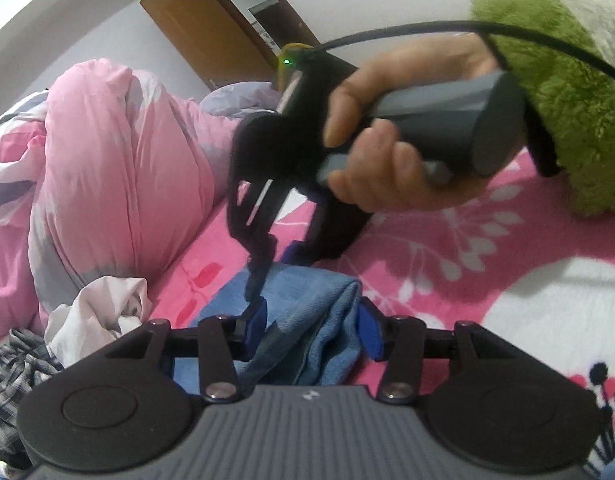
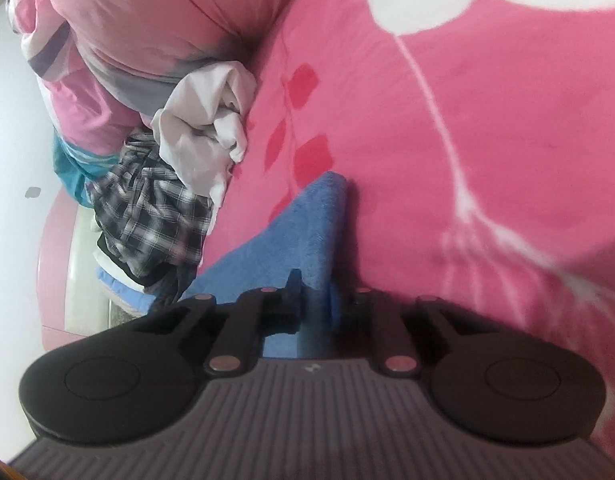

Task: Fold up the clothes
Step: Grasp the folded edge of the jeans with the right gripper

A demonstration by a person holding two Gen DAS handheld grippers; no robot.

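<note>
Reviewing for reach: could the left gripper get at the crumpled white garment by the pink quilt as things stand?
Probably yes: the white garment lies uncovered just left of the left gripper, but the blue cloth sits between its jaws.

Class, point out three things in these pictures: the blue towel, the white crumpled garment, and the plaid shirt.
blue towel (image 1: 307,312), left wrist view, on its folded top layer.
white crumpled garment (image 2: 203,136), right wrist view, on its bunched middle.
plaid shirt (image 2: 155,212), right wrist view, on the checked fabric's centre.

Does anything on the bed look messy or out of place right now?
Yes. Beside the blue towel, a white garment and a plaid shirt lie crumpled in a heap against the pink duvet, not folded.
</note>
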